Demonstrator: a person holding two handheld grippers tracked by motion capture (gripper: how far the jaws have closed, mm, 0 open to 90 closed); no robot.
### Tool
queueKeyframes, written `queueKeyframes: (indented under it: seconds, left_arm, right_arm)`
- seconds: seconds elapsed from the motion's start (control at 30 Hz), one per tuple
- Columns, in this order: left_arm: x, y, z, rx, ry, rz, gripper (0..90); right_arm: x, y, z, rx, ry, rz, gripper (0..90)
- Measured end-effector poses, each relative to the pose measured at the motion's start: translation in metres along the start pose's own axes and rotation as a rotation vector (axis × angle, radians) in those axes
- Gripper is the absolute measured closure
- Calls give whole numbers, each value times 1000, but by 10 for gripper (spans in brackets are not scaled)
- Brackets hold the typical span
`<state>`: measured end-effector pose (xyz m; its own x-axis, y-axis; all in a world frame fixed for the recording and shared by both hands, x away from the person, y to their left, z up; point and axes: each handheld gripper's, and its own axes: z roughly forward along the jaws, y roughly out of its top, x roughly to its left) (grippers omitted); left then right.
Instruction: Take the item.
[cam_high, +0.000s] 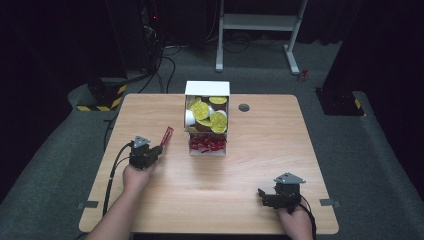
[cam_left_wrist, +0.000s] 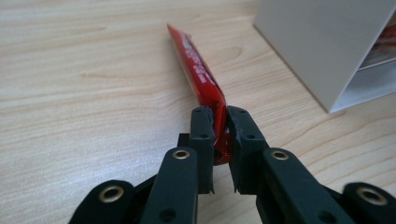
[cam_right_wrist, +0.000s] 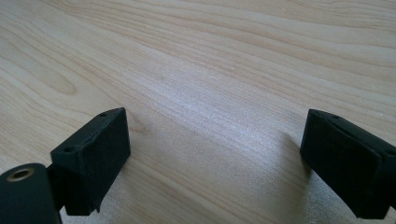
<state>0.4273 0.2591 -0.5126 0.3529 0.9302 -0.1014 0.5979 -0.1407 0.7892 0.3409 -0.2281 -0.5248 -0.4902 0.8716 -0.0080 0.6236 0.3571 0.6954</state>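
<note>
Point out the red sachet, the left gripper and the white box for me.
red sachet (cam_left_wrist: 196, 70), left gripper view, middle of its flat body.
left gripper (cam_left_wrist: 222, 135), left gripper view, midway between its fingertips, clamped on the sachet's end.
white box (cam_high: 207, 88), high view, its top panel.

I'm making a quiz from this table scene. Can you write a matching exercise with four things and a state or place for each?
Things:
1. left gripper
2. right gripper
3. red sachet
4. white box

States or places:
A. open, nothing between the jaws
B. pinched at one end, sticking out over the table
C. at the far middle of the table, holding yellow-lidded cups
D. shut on a thin packet

Pairs: 1-D, 2-A, 3-B, 4-C
</note>
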Motion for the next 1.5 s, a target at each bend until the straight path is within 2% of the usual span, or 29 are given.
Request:
queueKeyframes:
  seconds: [0.23,0.33,0.47,0.67,0.83,0.9,0.93,1.03,1.2,1.27,1.43,1.5]
  left_arm:
    - [-1,-1,2,0,-2,-7,796]
    - [-1,0,1,1,9,-7,728]
    - [0,1,0,2,1,-18,646]
    - [-1,3,-6,-12,0,-19,608]
    - [-3,4,-12,-24,8,8,541]
    - [-4,4,-14,-21,-1,5,484]
    - [-5,3,-16,-23,-3,14,471]
    - [-6,1,-20,-31,-14,4,442]
    - [-4,-4,-30,-28,-25,4,413]
    - [-4,-5,-33,-13,-25,12,401]
    - [-5,-10,-45,-31,-41,6,388]
    - [-5,-13,-48,-30,-39,20,385]
  right_arm:
    - [0,0,0,0,0,0,81]
    - [0,0,0,0,0,0,81]
    - [0,0,0,0,0,0,81]
    - [0,0,0,0,0,-1,81]
    - [0,0,0,0,0,-1,81]
    - [0,0,0,0,0,-1,81]
    - [0,0,0,0,0,-1,81]
    - [0,0,0,0,0,-1,81]
    - [0,0,0,0,0,-1,81]
    - [0,0,0,0,0,-1,81]
    - [0,0,0,0,0,-1,81]
    - [0,0,0,0,0,-1,81]
